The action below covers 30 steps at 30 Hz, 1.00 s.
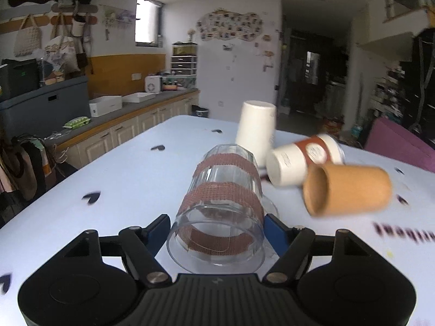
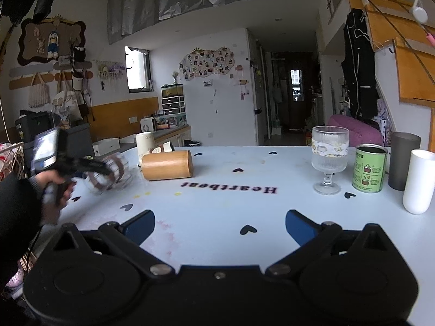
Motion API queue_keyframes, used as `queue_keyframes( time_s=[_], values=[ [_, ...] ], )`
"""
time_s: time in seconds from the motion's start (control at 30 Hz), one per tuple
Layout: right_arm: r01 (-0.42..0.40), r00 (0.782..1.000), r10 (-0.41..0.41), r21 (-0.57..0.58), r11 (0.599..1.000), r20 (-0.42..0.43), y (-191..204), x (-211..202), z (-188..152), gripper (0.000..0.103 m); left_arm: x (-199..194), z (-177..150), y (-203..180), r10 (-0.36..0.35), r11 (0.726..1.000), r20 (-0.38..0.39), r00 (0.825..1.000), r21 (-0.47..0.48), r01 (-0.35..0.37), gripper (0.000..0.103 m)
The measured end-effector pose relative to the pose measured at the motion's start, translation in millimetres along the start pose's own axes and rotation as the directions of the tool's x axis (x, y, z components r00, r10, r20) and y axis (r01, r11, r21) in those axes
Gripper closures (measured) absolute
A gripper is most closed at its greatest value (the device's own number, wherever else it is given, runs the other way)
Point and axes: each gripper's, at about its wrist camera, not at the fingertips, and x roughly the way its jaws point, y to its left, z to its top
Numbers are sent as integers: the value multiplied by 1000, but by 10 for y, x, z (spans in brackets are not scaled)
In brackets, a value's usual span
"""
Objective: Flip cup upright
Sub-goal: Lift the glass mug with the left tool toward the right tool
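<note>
1. a clear glass cup (image 1: 221,212) wrapped in two reddish-brown woven bands is seen lying on its side, its open mouth turned toward the left wrist camera, at the left part of the pale blue table (image 2: 217,203).
2. the cup is gripped near its rim between the blue pads of the left gripper (image 1: 217,229), whose jaws are closed onto its walls.
3. just beyond it, a tan cup (image 1: 346,191) and a sleeved paper cup (image 1: 301,163) are seen on their sides, and a white paper cup (image 1: 255,131) stands upside down.
4. the right gripper (image 2: 220,226) is held over bare table with its jaws spread wide and nothing between them.
5. at the right, a stemmed glass (image 2: 329,159), a green can (image 2: 369,168), a grey tumbler (image 2: 403,160) and a white cup (image 2: 418,180) are seen upright.
</note>
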Motion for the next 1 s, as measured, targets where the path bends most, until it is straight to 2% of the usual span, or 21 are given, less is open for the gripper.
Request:
queue_keyframes(
  time_s=[0.17,0.33,0.43,0.6,0.7,0.83,0.93,1.0],
  values=[
    [2,1000,-3,6,1000,15,-8,-45,0,0,-500,-264,19,-73,996,-20,997,49,74,28],
    [8,1000,-8,19,1000,11,-33,-29,7,0,-931,-541,-132,-166,981,-32,986,99,168,28],
    [9,1000,-9,42,999,6,-88,-4,21,0,-1110,-671,-326,-225,962,-36,974,147,228,28],
    [11,1000,-10,77,997,-18,-218,105,100,0,-1275,-824,-737,-339,913,-53,939,225,342,28],
    [14,999,-10,78,997,-44,-287,212,182,0,-1371,-907,-1003,-412,868,-69,909,276,414,28],
    [6,997,1,89,996,-82,-386,369,328,0,-1518,-1065,-1360,-522,783,-97,848,342,521,28],
    [31,991,-22,73,997,-132,-431,541,434,0,-1604,-1174,-1588,-591,719,-119,798,372,587,28],
    [37,985,-26,62,997,-170,-444,675,488,0,-1649,-1231,-1705,-619,689,-120,776,392,610,28]
  ],
)
